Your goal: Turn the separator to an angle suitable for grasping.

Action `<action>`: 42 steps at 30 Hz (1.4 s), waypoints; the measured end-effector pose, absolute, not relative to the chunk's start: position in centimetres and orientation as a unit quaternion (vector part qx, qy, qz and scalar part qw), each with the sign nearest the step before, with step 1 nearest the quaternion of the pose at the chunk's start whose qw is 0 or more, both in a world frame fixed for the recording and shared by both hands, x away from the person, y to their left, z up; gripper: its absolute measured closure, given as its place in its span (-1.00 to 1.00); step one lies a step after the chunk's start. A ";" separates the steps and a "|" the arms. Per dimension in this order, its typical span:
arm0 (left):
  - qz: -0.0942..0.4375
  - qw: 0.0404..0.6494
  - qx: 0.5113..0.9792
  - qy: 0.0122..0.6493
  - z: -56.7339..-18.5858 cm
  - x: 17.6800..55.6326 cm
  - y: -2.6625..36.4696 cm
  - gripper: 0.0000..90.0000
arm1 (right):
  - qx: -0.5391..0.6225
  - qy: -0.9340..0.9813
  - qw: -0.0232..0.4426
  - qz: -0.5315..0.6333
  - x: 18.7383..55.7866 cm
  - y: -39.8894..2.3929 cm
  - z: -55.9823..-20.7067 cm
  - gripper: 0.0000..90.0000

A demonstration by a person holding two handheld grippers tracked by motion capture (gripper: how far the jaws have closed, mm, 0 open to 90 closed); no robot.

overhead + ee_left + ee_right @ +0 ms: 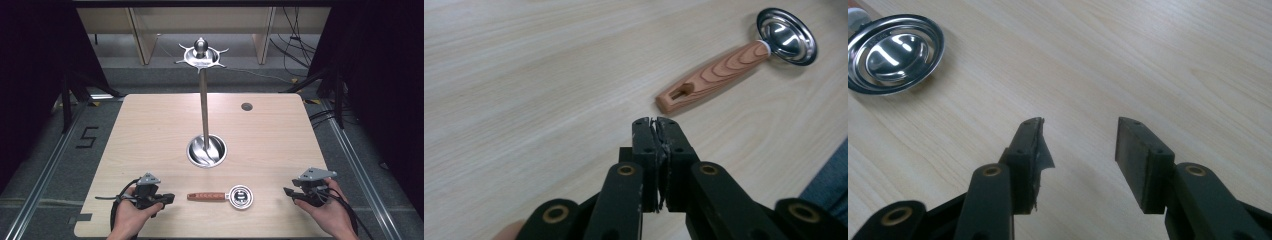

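A small ladle with a brown wooden handle (205,196) and a round steel bowl (240,196) lies flat near the table's front edge. My left gripper (170,198) rests on the table just left of the handle's end, jaws shut with nothing between them; in the left gripper view the handle (714,76) and bowl (787,36) lie ahead to the right of the gripper (655,122). My right gripper (287,191) sits right of the ladle, jaws open and empty. The right gripper view has the gripper (1079,126) over bare wood with the steel bowl (893,52) at upper left.
A tall steel stand (204,105) rises from a round metal base (206,151) at the table's middle, with a hooked crown (201,54) on top. A small grey disc (246,106) lies at the back right. A blue sleeve (830,186) shows at the right edge.
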State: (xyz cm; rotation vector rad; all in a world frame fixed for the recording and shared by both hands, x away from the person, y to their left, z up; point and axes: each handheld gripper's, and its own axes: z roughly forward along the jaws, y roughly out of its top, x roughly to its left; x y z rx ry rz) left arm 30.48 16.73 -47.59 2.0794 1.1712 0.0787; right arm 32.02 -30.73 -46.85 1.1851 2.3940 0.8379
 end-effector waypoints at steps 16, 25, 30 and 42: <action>-0.010 0.275 0.892 0.358 -47.8 31.4 10.0 0.97 | 0.402 0.853 0.154 0.295 31.9 -29.7 -46.0 0.67; -0.012 0.253 0.889 0.381 -48.5 33.6 8.8 0.98 | 0.406 0.849 0.158 0.298 31.8 -29.8 -46.0 0.61; -0.013 0.255 0.884 0.393 -48.7 34.2 8.7 0.98 | 0.407 0.846 0.160 0.304 31.8 -29.9 -46.0 0.60; 0.020 0.250 0.874 0.416 -48.2 37.5 8.3 0.98 | 0.410 0.848 0.154 0.300 31.7 -29.8 -46.1 0.56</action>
